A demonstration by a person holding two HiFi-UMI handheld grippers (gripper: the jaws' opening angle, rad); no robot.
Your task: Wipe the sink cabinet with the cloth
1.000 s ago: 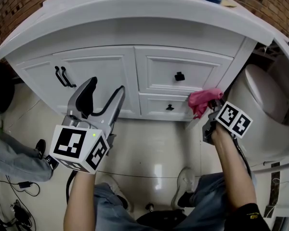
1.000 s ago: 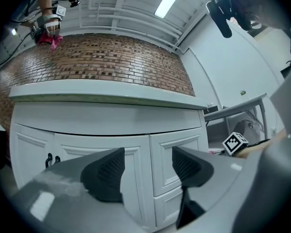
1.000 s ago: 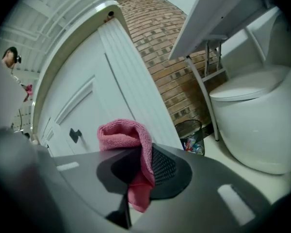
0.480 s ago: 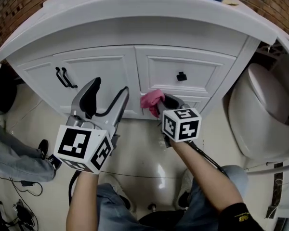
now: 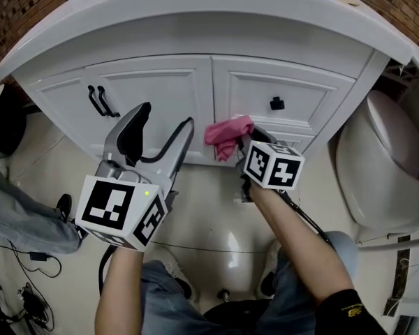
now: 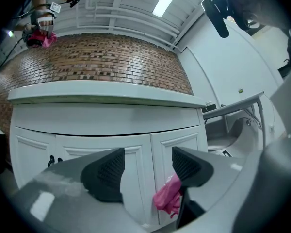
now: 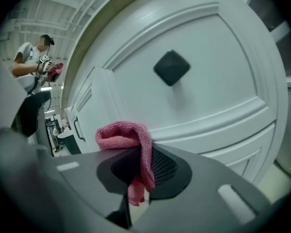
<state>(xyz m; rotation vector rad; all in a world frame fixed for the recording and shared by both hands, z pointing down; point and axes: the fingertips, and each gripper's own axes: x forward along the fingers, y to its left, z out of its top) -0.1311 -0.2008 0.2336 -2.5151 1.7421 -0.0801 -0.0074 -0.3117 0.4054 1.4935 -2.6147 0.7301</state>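
The right gripper (image 5: 243,139) is clamped on the crumpled pink terry cloth (image 5: 227,132), held at the white panelled sink cabinet (image 5: 160,89) front by the upper drawer's lower-left corner. The drawer face runs rightward. The left gripper (image 5: 165,117) gapes empty, beside the door.

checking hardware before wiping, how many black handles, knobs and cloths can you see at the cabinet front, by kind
black bar handles: 2
black square knob: 1
pink cloth: 1
total: 4
More may be hidden behind the right gripper.
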